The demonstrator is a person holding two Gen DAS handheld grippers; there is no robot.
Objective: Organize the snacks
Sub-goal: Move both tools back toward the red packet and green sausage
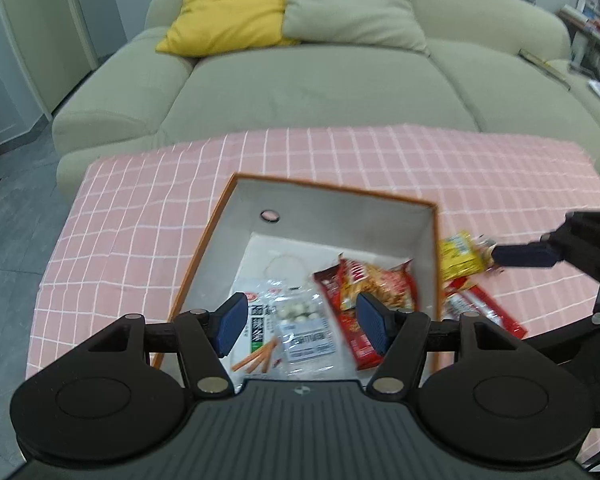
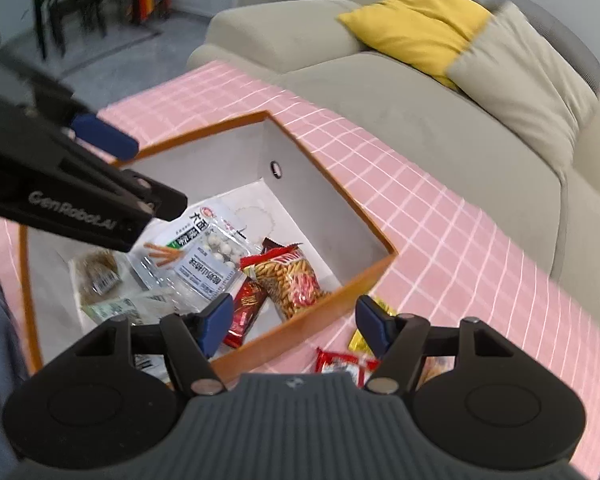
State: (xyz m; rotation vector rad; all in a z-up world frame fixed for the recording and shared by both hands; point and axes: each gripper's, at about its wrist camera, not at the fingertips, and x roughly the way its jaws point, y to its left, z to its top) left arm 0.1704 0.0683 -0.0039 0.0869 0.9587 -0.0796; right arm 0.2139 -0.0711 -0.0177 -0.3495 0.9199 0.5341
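Observation:
An orange-rimmed box (image 1: 328, 190) (image 2: 364, 276) with grey walls stands on the pink checked tablecloth (image 1: 140, 220) (image 2: 440, 208). Inside lie a clear pack of white balls (image 1: 300, 312) (image 2: 214, 254), a white stick-snack pack (image 1: 256, 328) (image 2: 172, 240), a red noodle-snack bag (image 1: 376, 292) (image 2: 288, 280) and a dark red bar (image 2: 246, 308). My left gripper (image 1: 300, 322) is open and empty above the box. My right gripper (image 2: 292, 322) is open and empty over the box's right wall. Outside the box lie a yellow packet (image 1: 460, 258) (image 2: 358, 340) and red packets (image 1: 480, 308) (image 2: 340, 362).
A beige sofa (image 1: 320, 92) (image 2: 420, 92) with a yellow cushion (image 1: 228, 4) (image 2: 416, 20) runs behind the table. Books are stacked at the far right in the left wrist view (image 1: 596, 20). Dark chairs (image 2: 72, 0) stand on the grey floor.

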